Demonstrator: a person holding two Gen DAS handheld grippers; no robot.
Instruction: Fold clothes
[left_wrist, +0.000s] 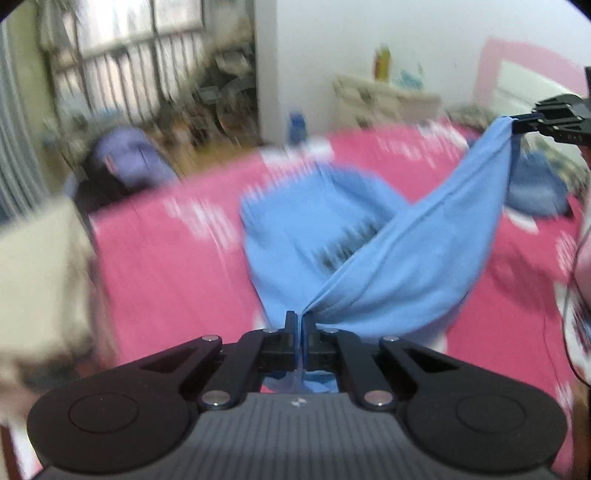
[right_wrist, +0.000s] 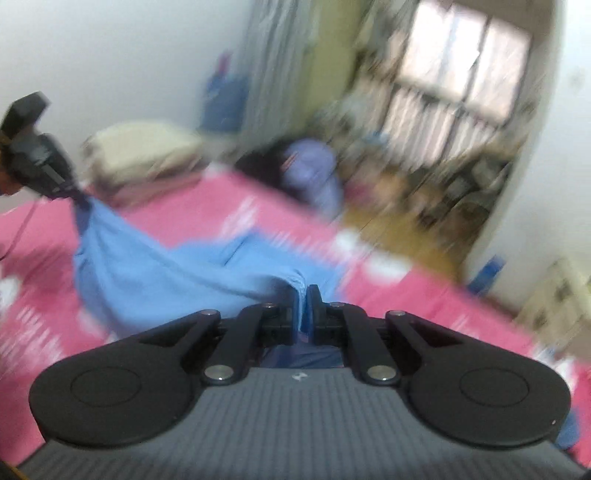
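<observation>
Left gripper (left_wrist: 300, 317) with jaws pinched tight on a gathered bit of the blue garment (left_wrist: 369, 251), cloth running out from between them and away over the pink bed (left_wrist: 166, 266). Right gripper (right_wrist: 306, 291) likewise clamped on another gathered bit of the same garment (right_wrist: 155, 273), fabric bunched right at the jaws. Seen from the left wrist, right gripper (left_wrist: 517, 122) up and far across the bed, gripping a corner with the cloth drawn taut in a sling between the two grips. Seen from the right wrist, left gripper (right_wrist: 75, 195) raised beyond the garment's far end, corner hanging from it. Middle of the garment sagging down onto the bed, the rest lifted clear. Second blue heap (left_wrist: 535, 192) lying on the bed beyond the garment, well apart from both jaws. Beige pillow (right_wrist: 144, 151) at the bed's edge, behind the left gripper. Both views heavily blurred.
</observation>
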